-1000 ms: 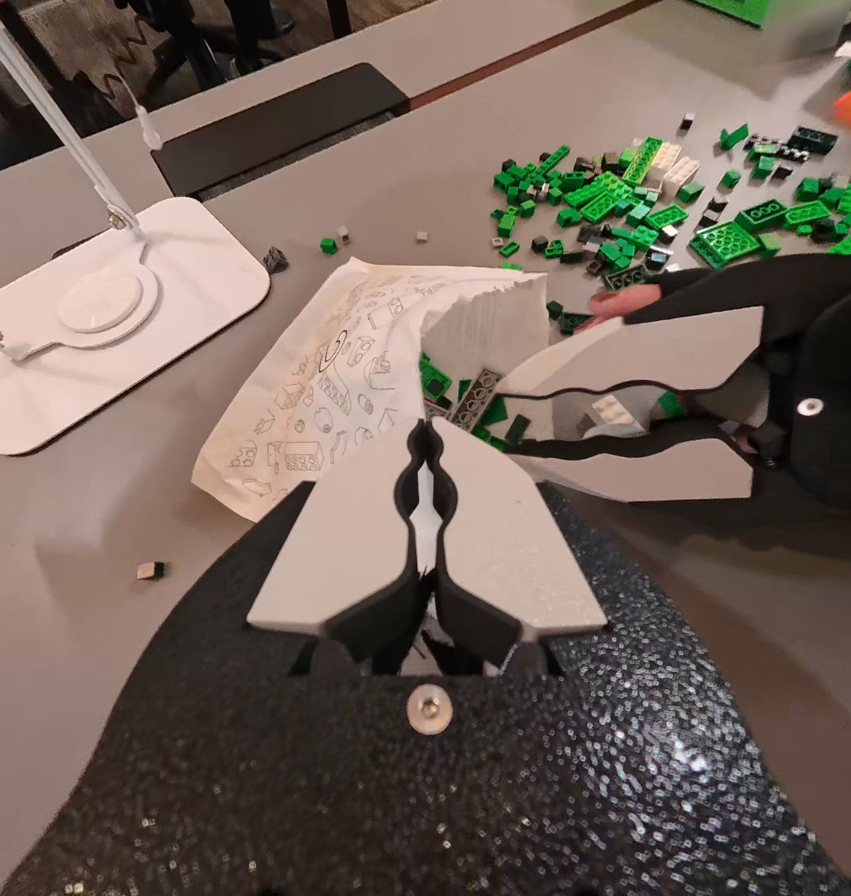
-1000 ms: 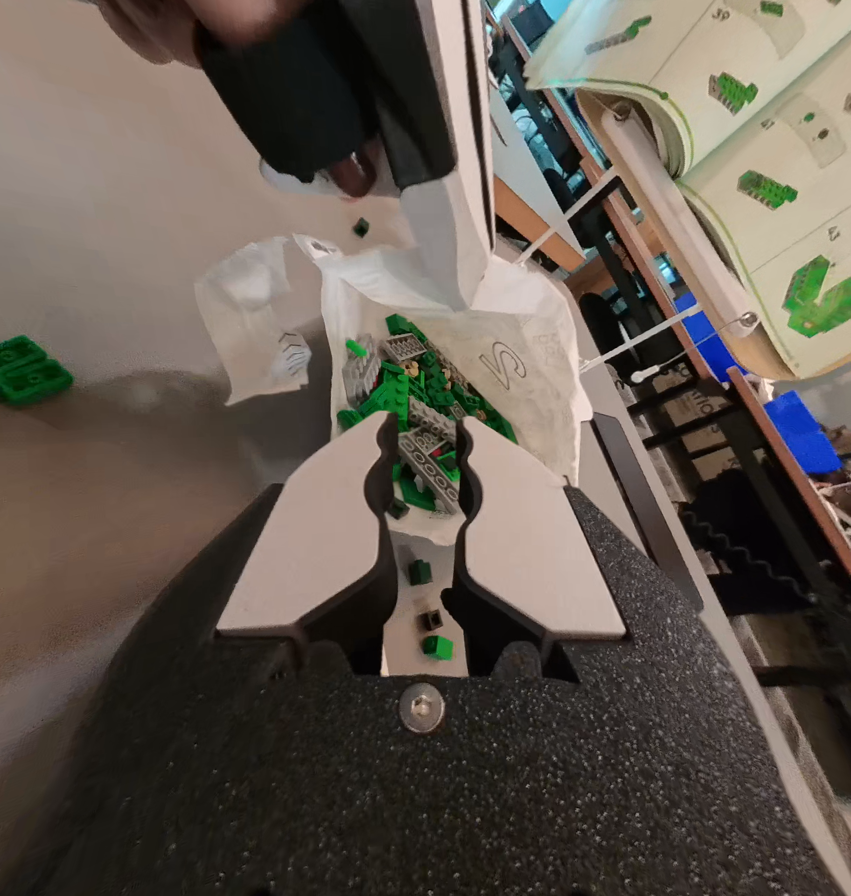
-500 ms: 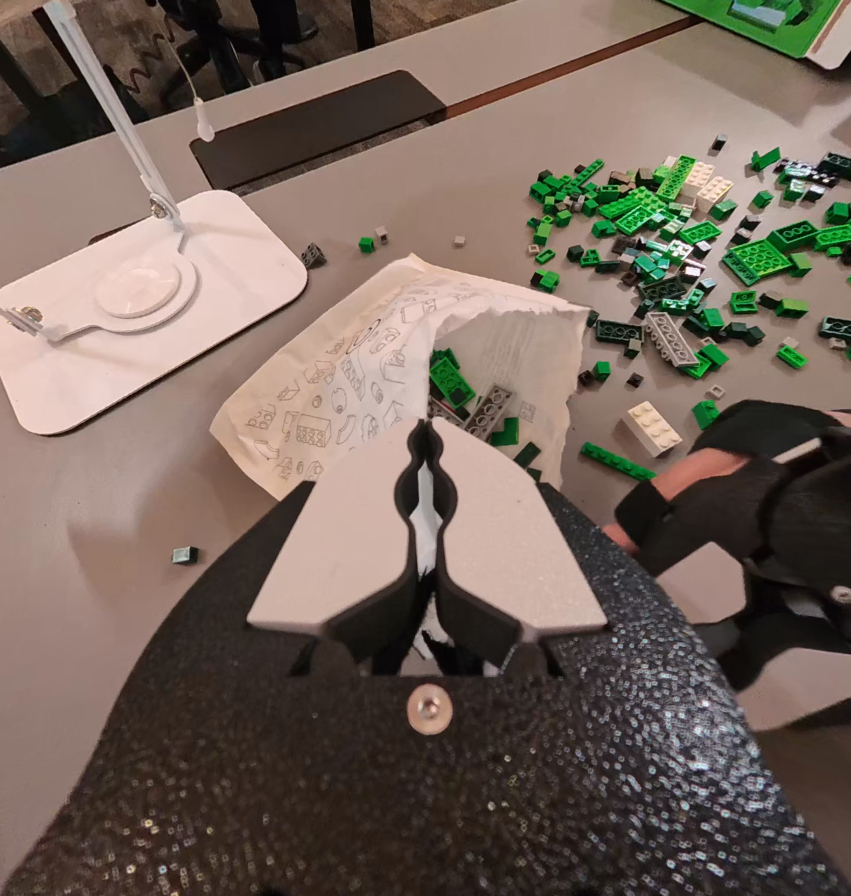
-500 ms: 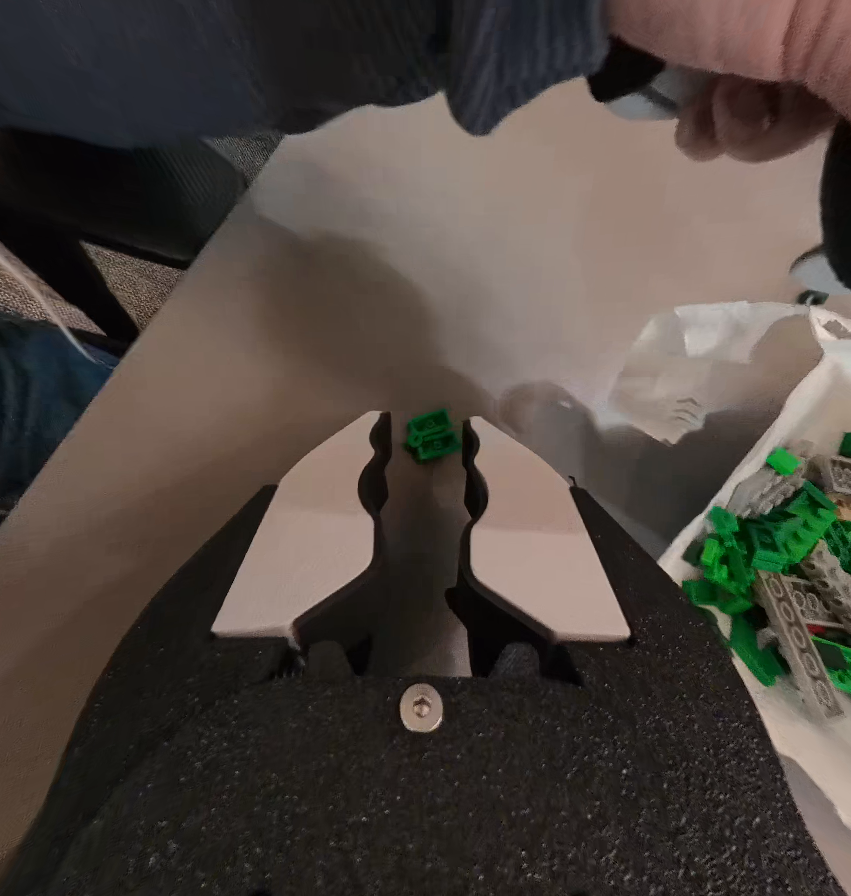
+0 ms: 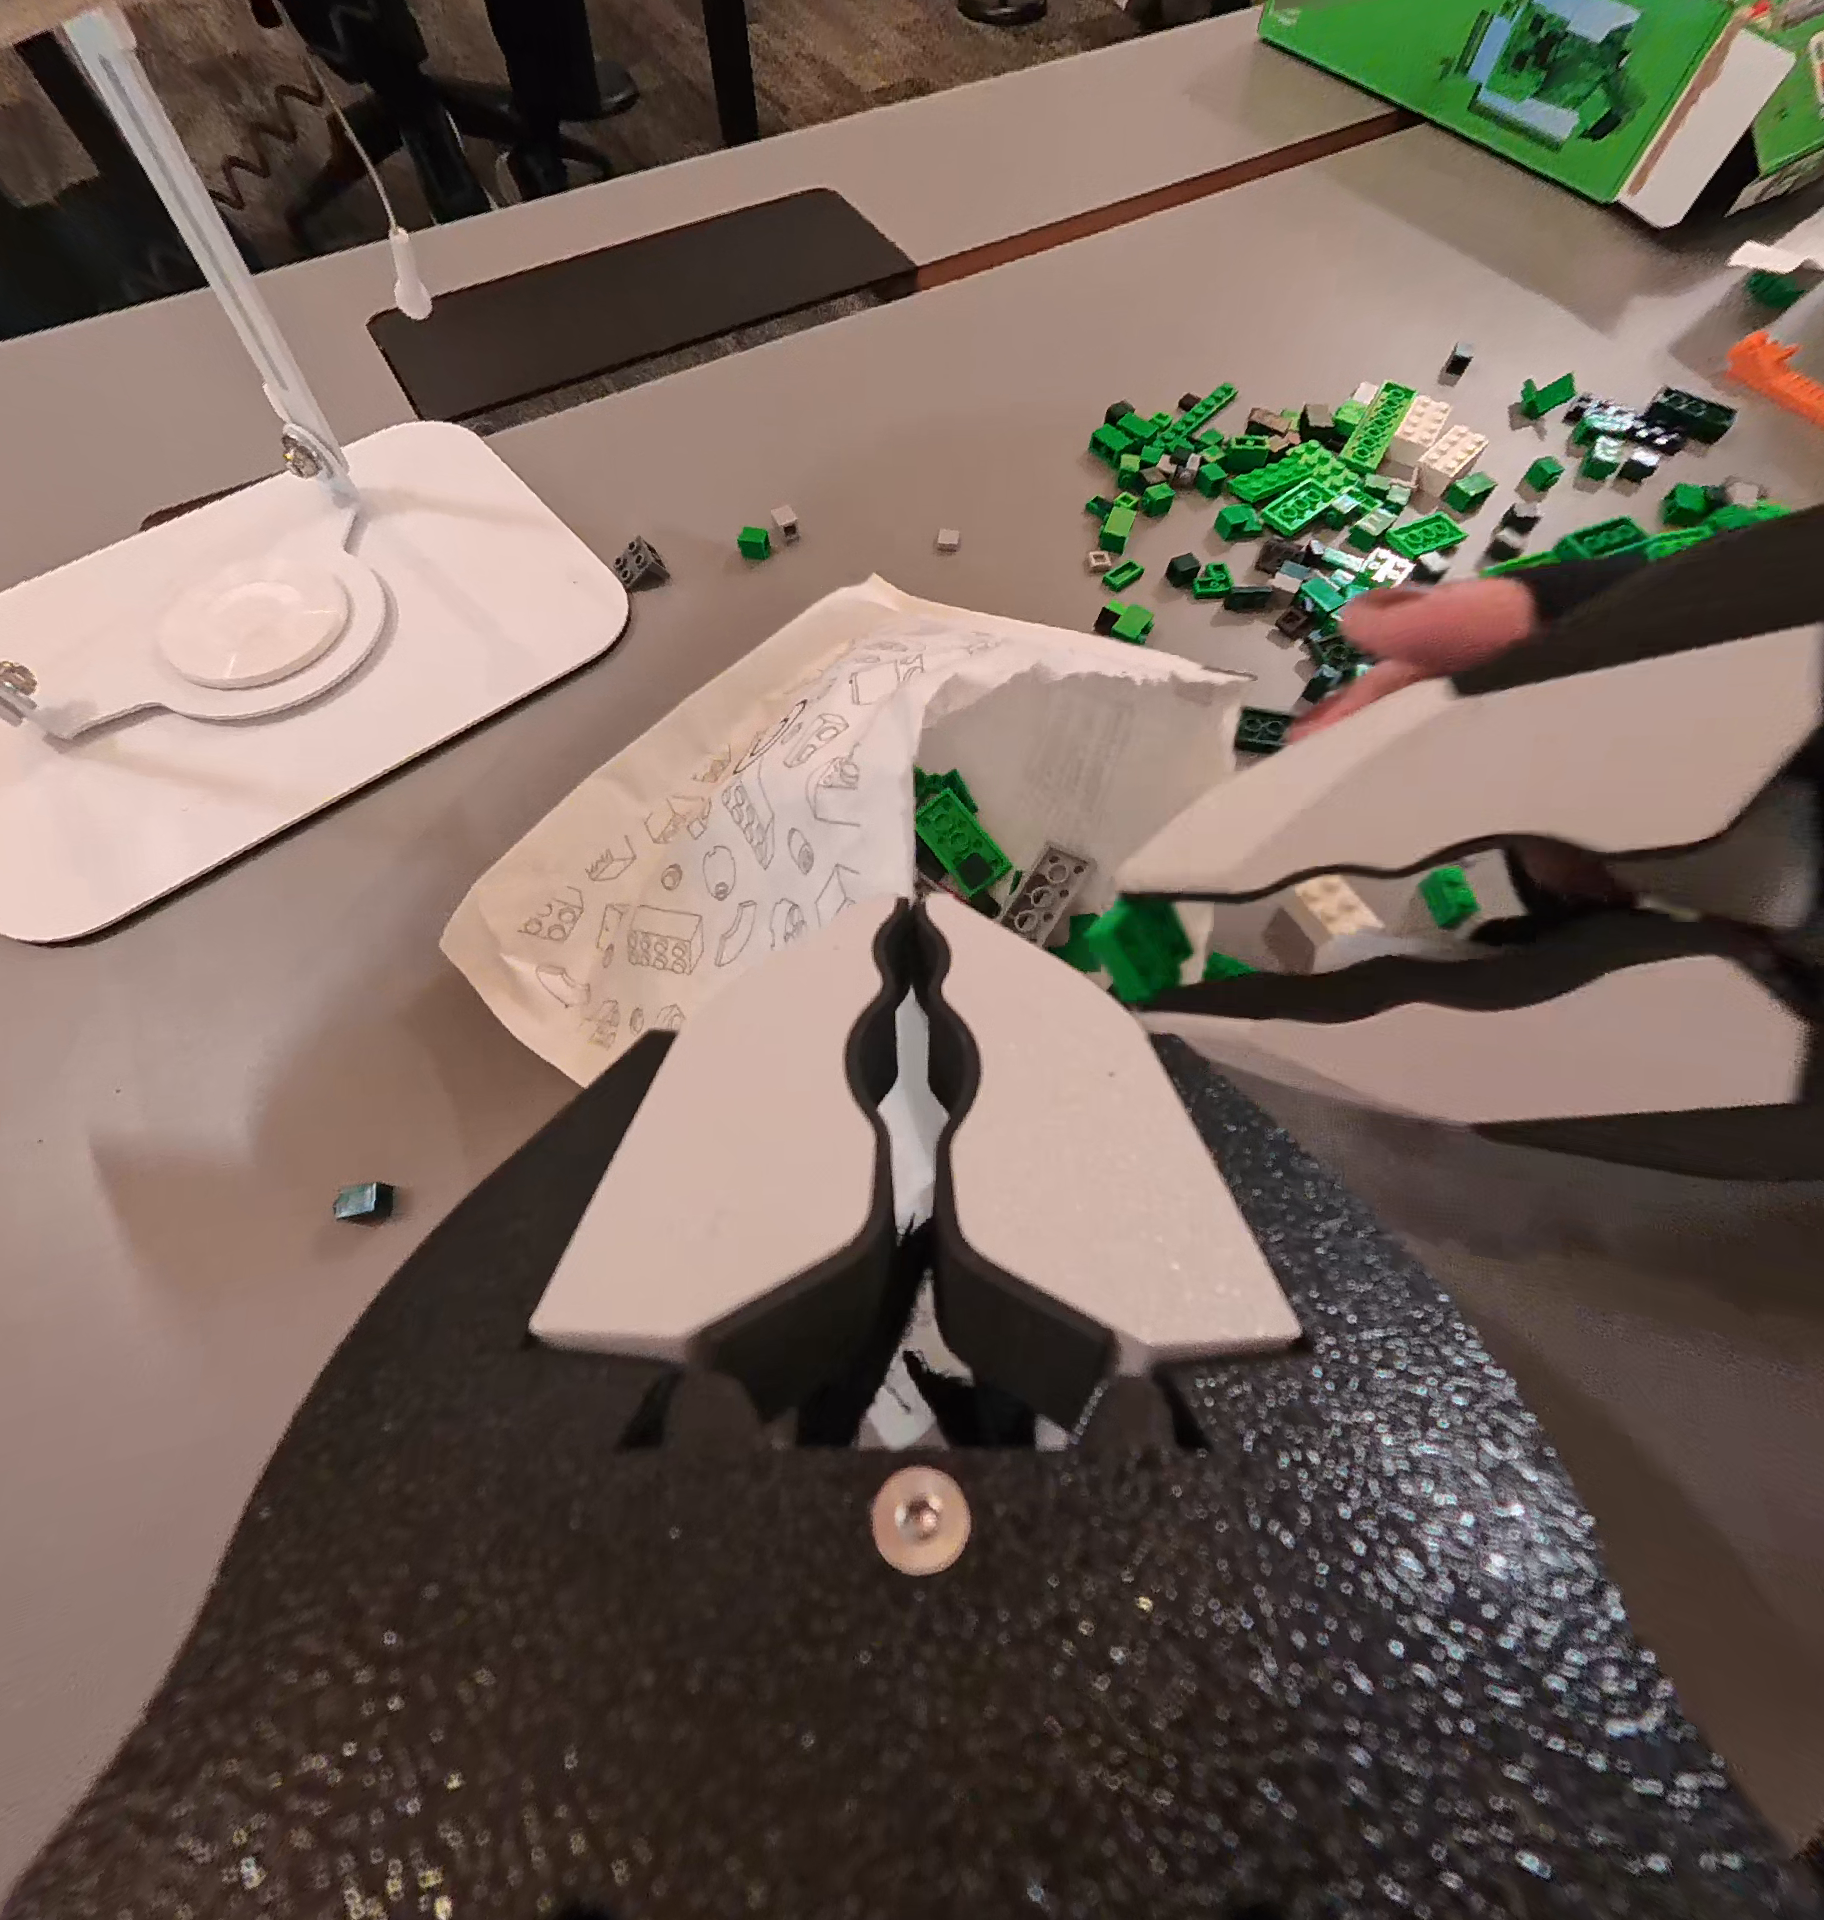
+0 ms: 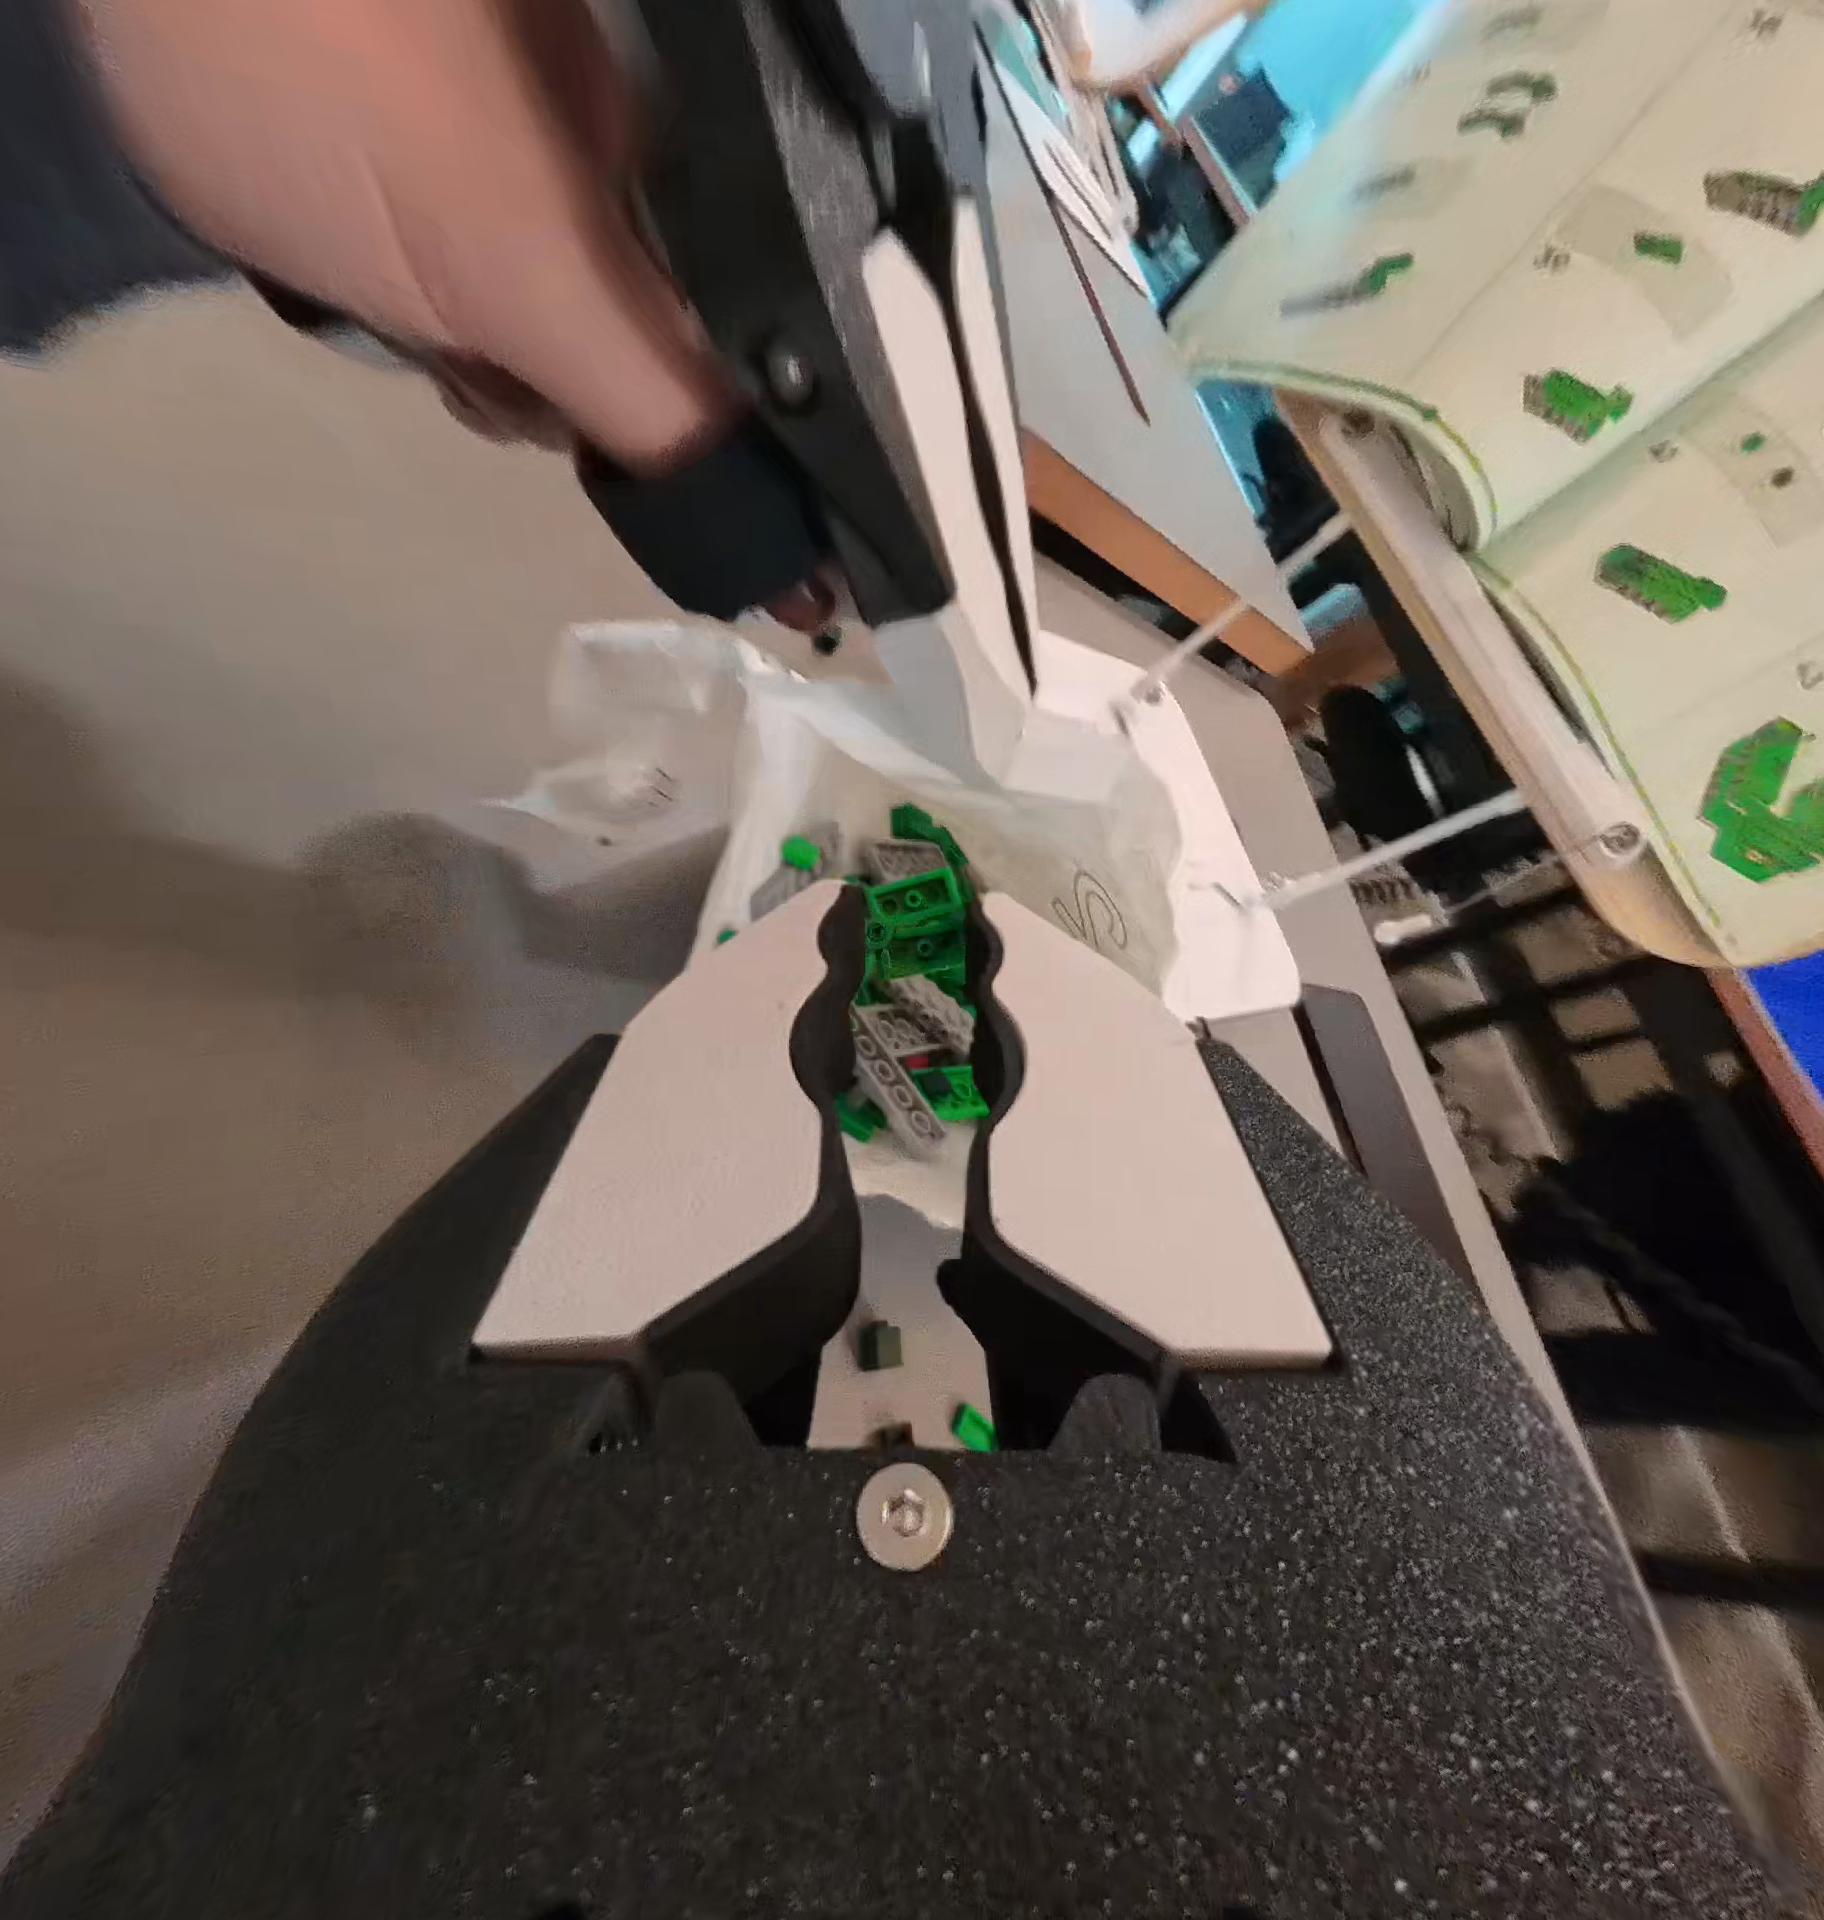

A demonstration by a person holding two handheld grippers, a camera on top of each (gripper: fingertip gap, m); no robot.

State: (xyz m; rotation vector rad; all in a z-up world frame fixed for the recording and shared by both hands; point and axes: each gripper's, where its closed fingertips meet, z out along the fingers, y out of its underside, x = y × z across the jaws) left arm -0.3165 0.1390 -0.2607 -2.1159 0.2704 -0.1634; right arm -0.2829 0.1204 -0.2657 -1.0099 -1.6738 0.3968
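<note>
Left wrist view is showing my left gripper (image 5: 913, 920) pinching the near edge of the white paper bag (image 5: 742, 821), jaws pressed together on the paper so the torn mouth is gaping toward my other hand. Green and grey bricks (image 5: 1001, 862) are lying inside that opening, and a larger scatter of bricks (image 5: 1334, 499) is spreading over the grey table (image 5: 212, 1091) beyond it, well apart from the white stand base (image 5: 264, 644).

I am reaching my right gripper (image 6: 913, 904) in from the side, jaws parted with nothing between them, tips hovering right at the bag's mouth above the bricks inside. My left hand (image 6: 451, 208) is angling its tool steeply downward from above, lifting the paper edge. An open instruction booklet (image 6: 1635, 436) is hanging at the right.
</note>
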